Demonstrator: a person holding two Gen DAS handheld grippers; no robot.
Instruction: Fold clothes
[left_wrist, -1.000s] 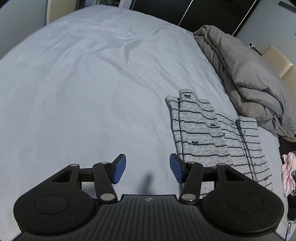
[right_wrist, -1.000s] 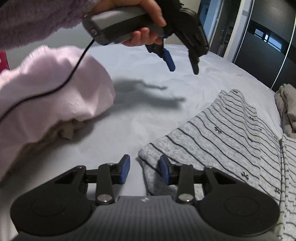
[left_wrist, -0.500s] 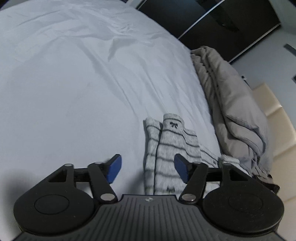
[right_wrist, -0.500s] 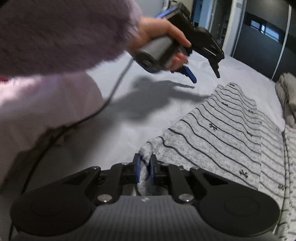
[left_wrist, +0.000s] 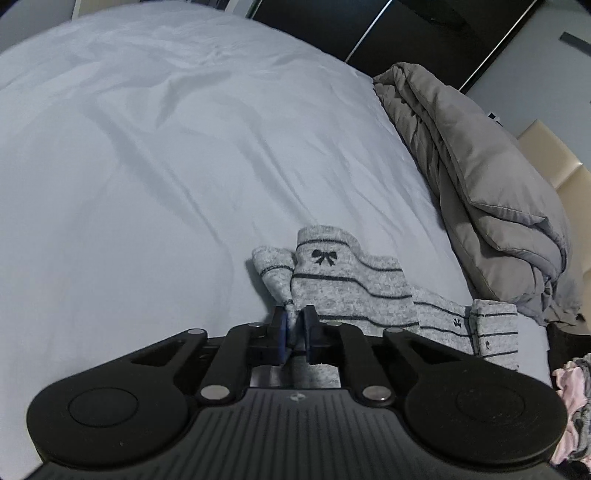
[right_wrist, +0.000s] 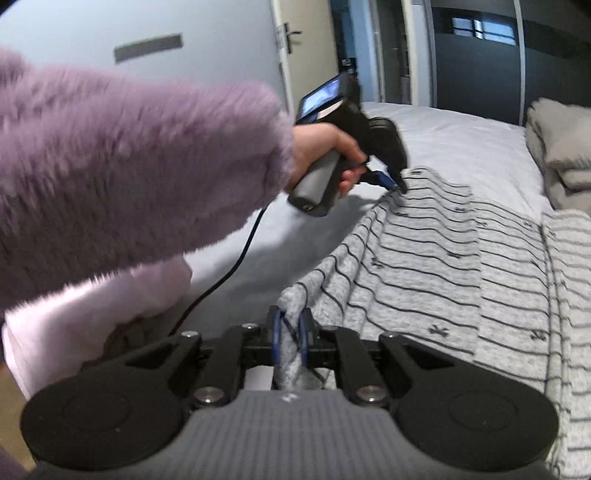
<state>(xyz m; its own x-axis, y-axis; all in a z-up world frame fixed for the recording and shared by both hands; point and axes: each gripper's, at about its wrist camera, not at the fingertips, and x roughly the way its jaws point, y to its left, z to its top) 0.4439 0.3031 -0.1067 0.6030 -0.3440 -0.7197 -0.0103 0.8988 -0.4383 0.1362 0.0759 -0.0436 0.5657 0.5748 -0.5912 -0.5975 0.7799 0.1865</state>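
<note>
free: bare sheet left | blocked: grey duvet right, perhaps pink pile near

- A home bedroom: a wide bed under a pale blue sheet fills most of both views.
- A grey duvet lies bunched along its far edge.
- A white door with a lever handle and dark sliding wardrobe doors line the walls.

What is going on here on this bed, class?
A person is folding a grey striped garment on a bed. The left gripper is shut on one edge of it, and the right gripper is shut on another. A grey duvet lies bunched beside it.
</note>
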